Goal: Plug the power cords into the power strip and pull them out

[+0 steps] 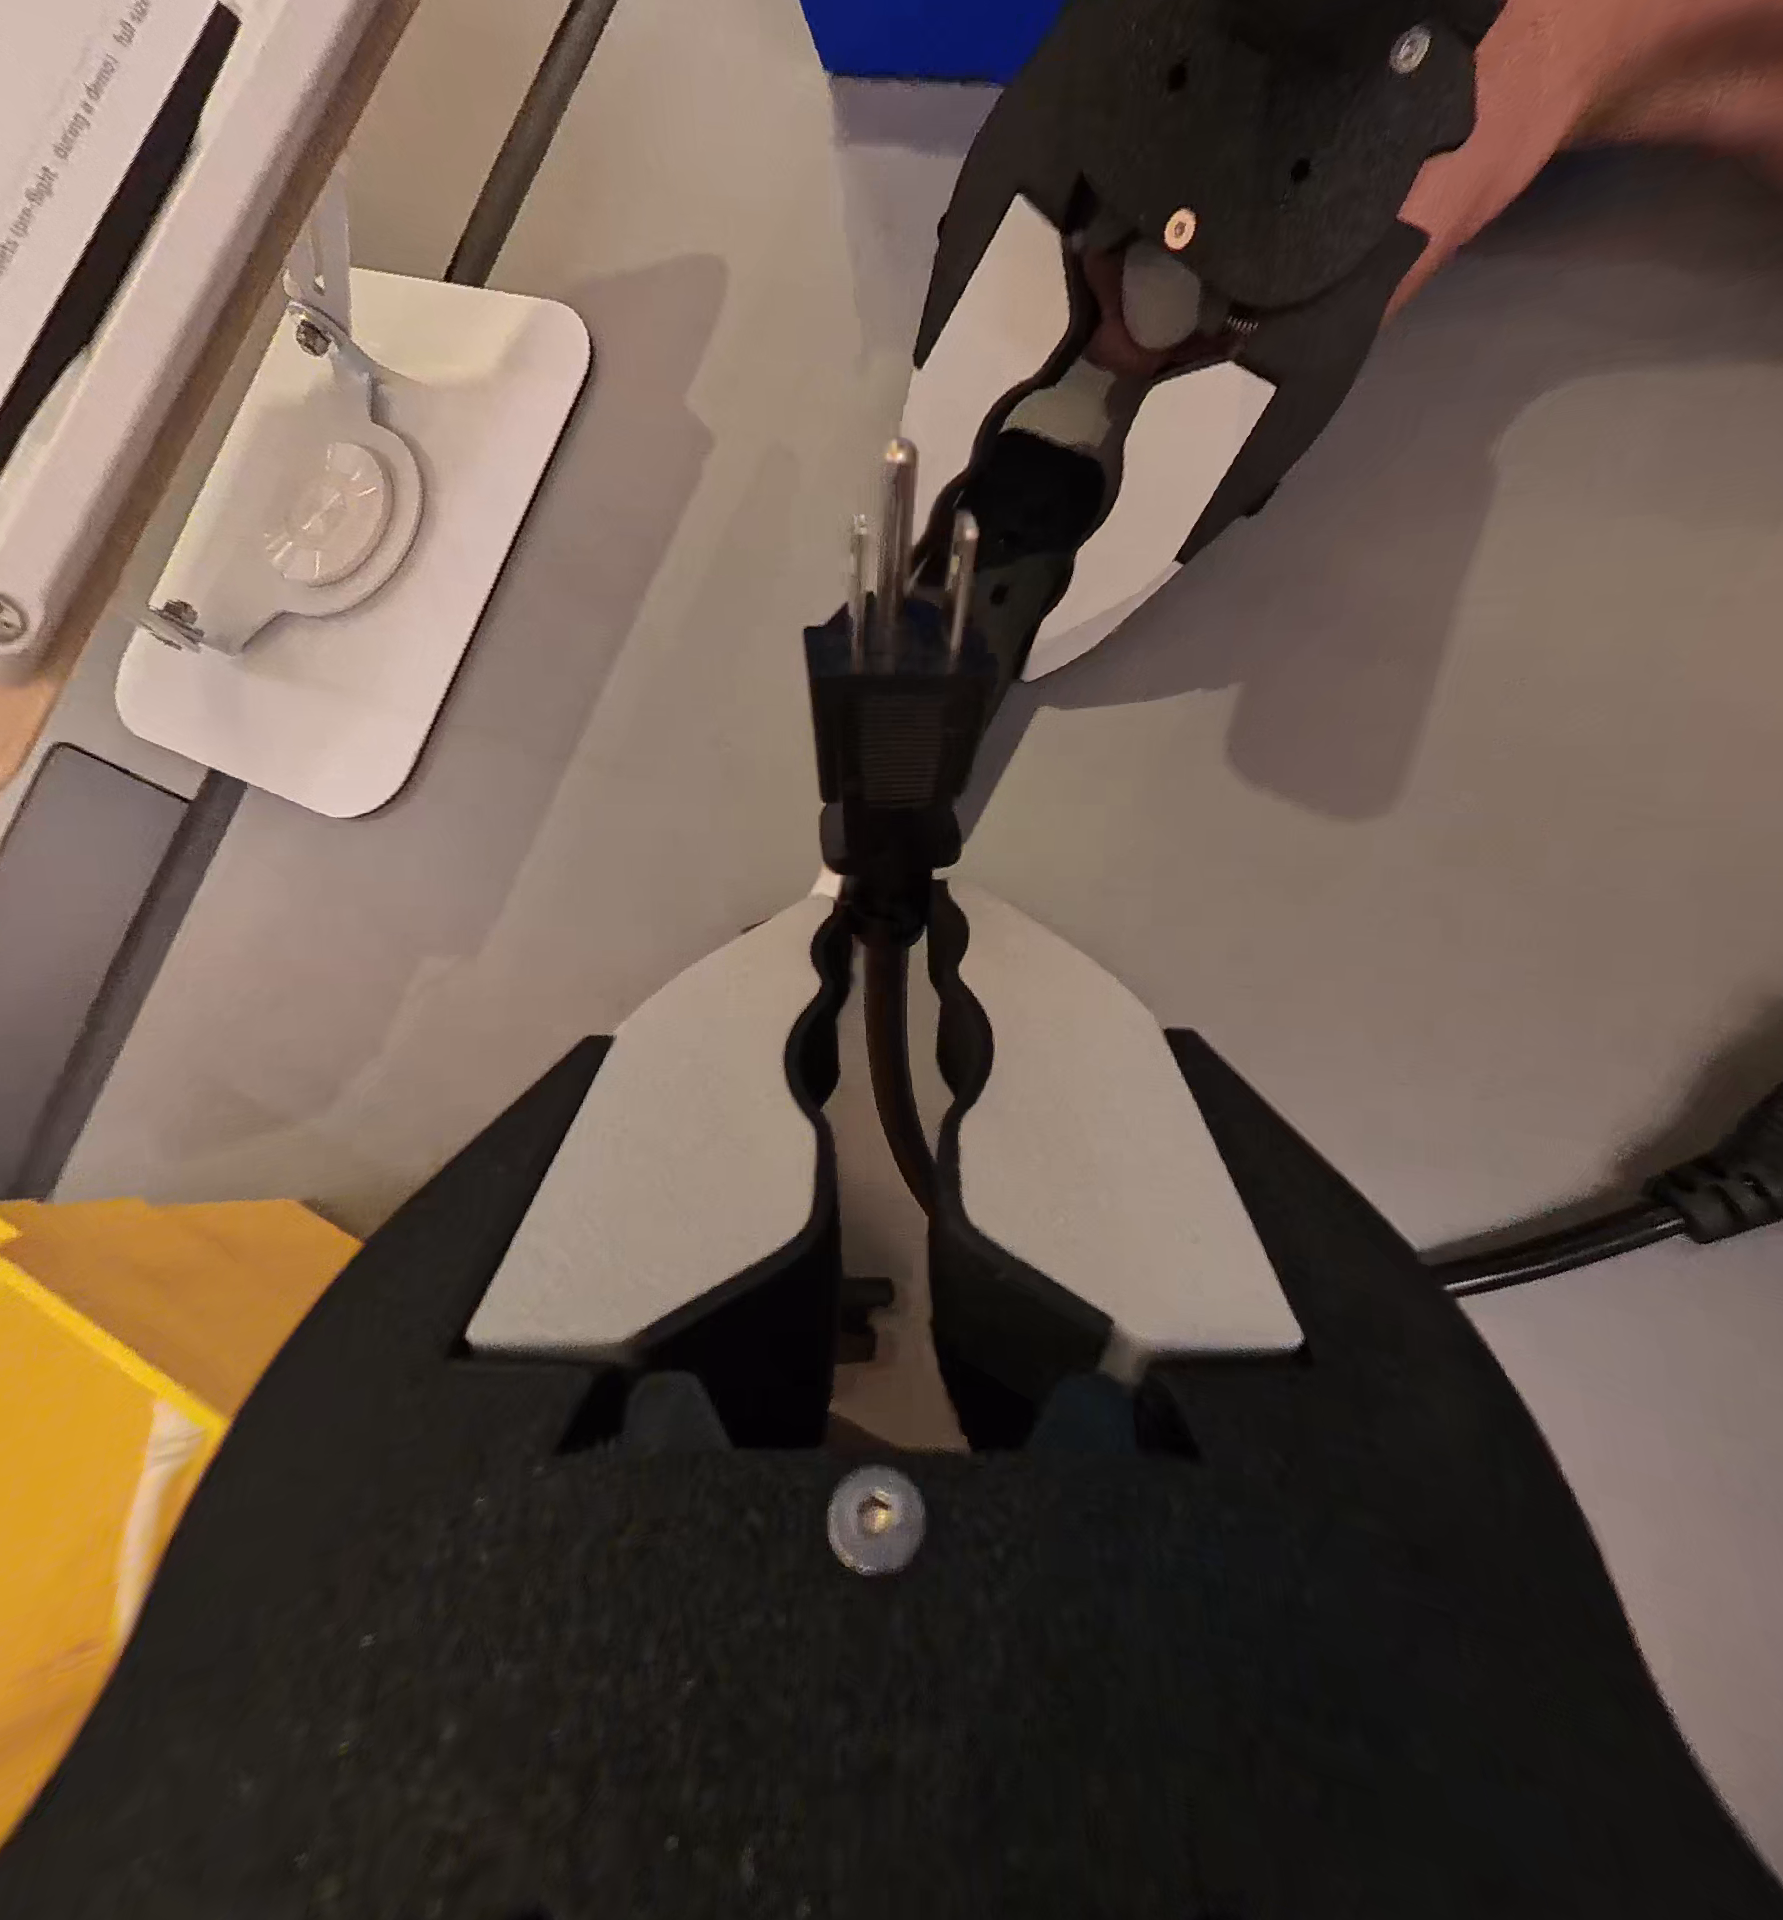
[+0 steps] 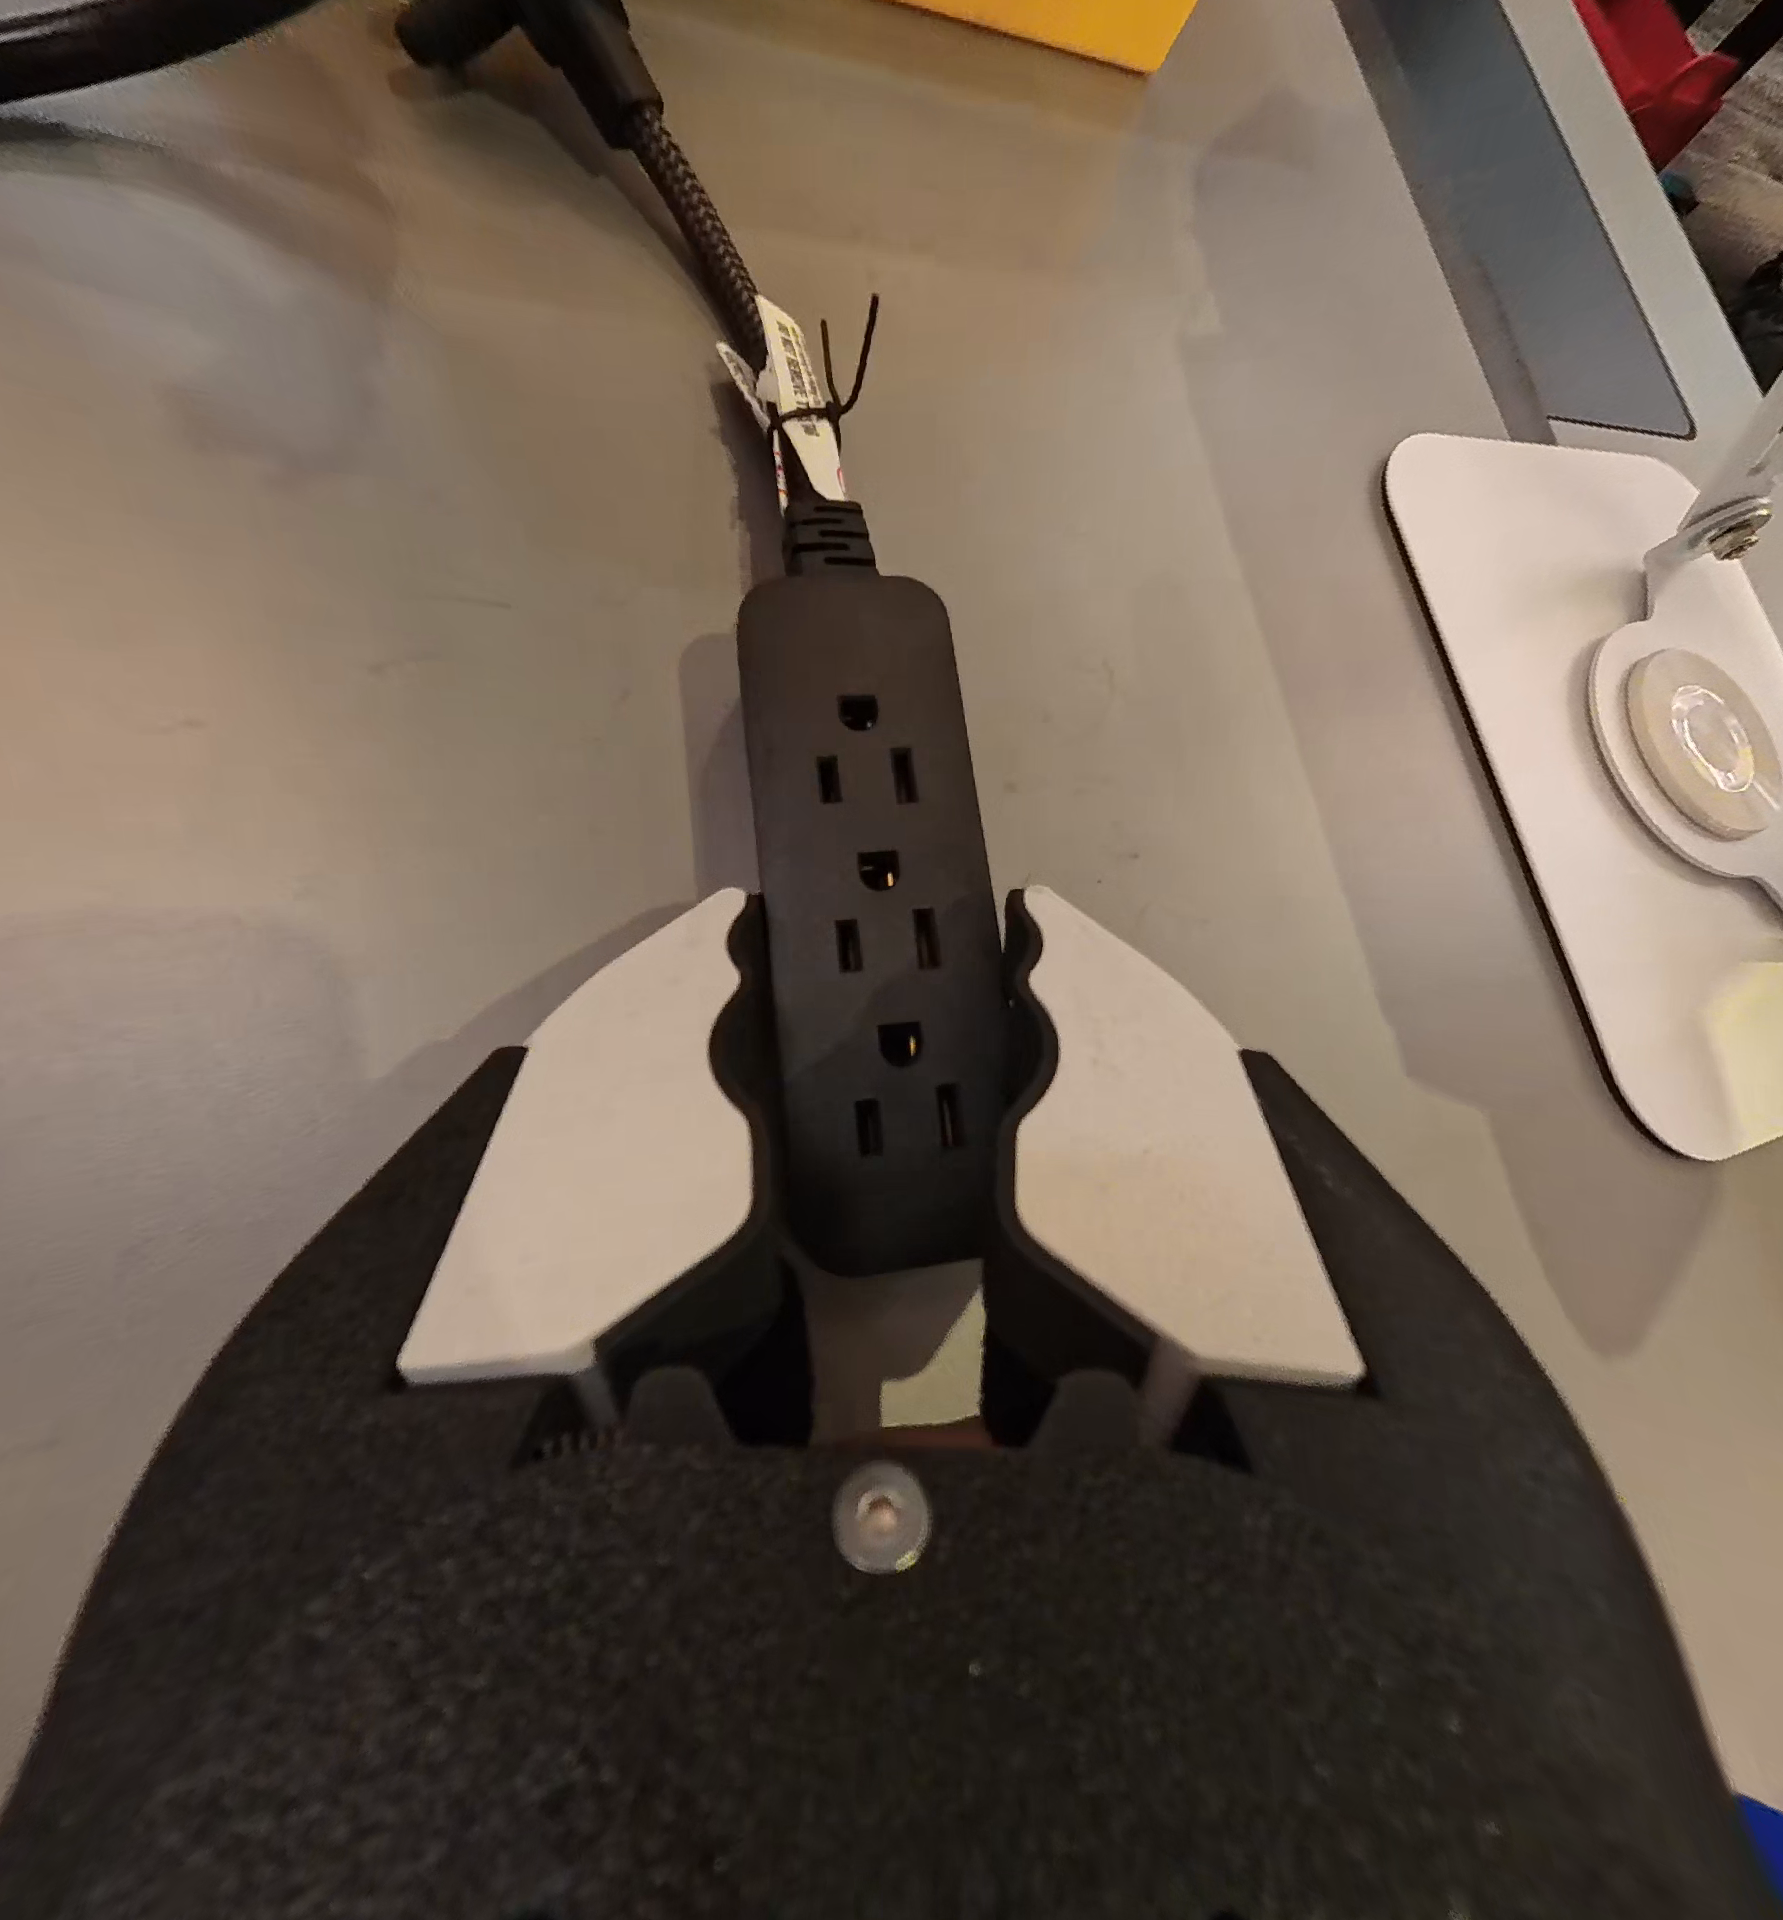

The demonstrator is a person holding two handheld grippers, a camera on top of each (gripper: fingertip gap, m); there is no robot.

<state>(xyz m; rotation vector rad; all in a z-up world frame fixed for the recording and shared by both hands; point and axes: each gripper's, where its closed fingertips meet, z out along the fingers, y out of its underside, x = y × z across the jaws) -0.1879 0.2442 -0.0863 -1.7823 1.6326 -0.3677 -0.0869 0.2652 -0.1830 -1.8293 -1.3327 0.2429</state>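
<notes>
1. Left wrist view: over a grey desk (image 1: 1489, 727), the left gripper (image 1: 885, 914) pinches a power cord (image 1: 892, 1081) just behind its plug (image 1: 892, 717), prongs bare, unplugged.
2. Right wrist view: the right gripper (image 2: 876, 935) clamps the power strip (image 2: 866, 883); all three outlets are empty, so plugging remains.

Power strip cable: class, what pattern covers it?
A black braided weave covers the cable behind the power strip, clearest in the right wrist view.

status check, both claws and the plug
Left claw shut on black three-prong plug, prongs bare. Right claw shut on black three-outlet power strip, outlets empty. Nothing between them.
</notes>
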